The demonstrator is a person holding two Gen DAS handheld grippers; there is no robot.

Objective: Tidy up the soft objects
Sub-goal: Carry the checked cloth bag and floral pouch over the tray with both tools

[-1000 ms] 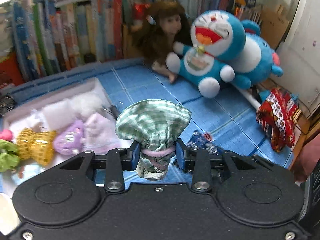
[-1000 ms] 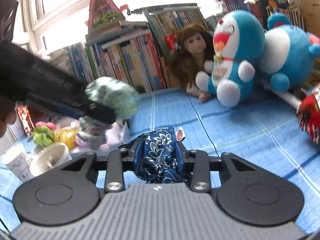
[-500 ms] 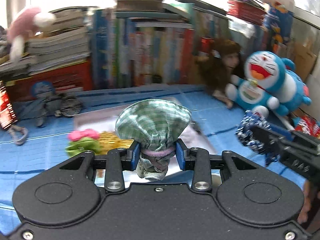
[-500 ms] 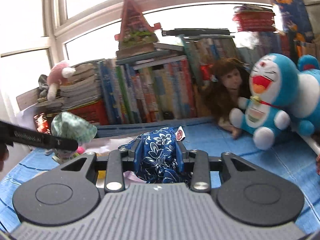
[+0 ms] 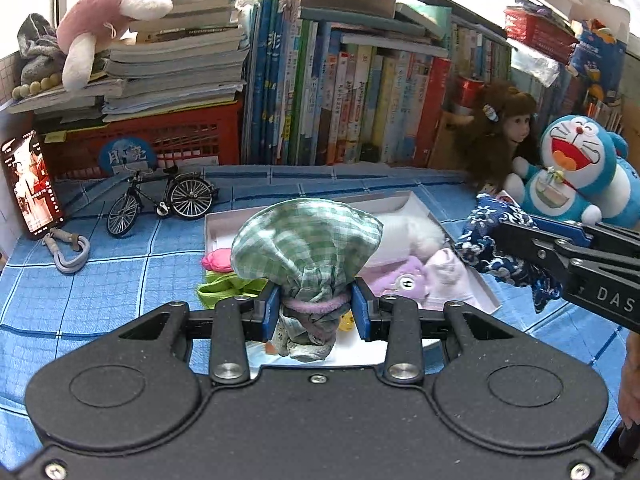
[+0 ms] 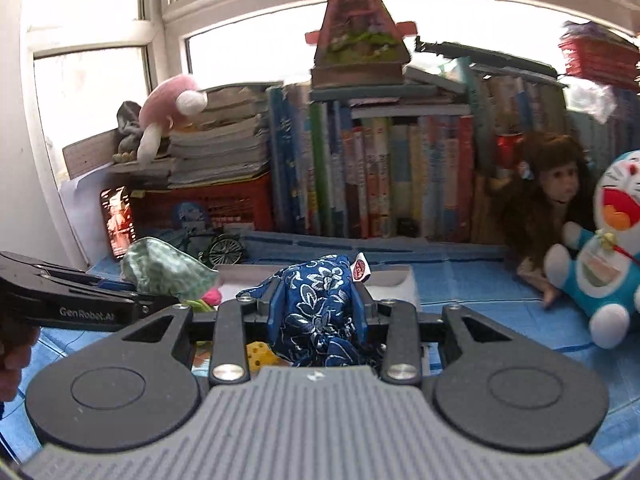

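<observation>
My left gripper (image 5: 316, 312) is shut on a green checked cloth pouch (image 5: 306, 242) tied with a lilac band, held over the near end of a white box (image 5: 404, 202). In that box lie a pink and green soft piece (image 5: 218, 276), a purple plush (image 5: 404, 282) and white fluff (image 5: 416, 230). My right gripper (image 6: 318, 312) is shut on a blue flowered cloth bag (image 6: 316, 312); from the left wrist view that bag (image 5: 504, 240) hangs just right of the box. The green pouch (image 6: 168, 270) and left gripper also show at the left of the right wrist view.
A blue checked cloth (image 5: 100, 280) covers the table. A model bicycle (image 5: 162, 198), a carabiner (image 5: 70, 246) and a lit phone (image 5: 32, 184) lie at the left. Books (image 5: 340, 100) and a red crate (image 5: 148, 140) line the back; a doll (image 5: 504, 136) and blue plush cat (image 5: 576, 172) sit right.
Both grippers swung left with their cloth bags still gripped. The view left the blue plush toys and came over the white box; the right gripper also rose.
</observation>
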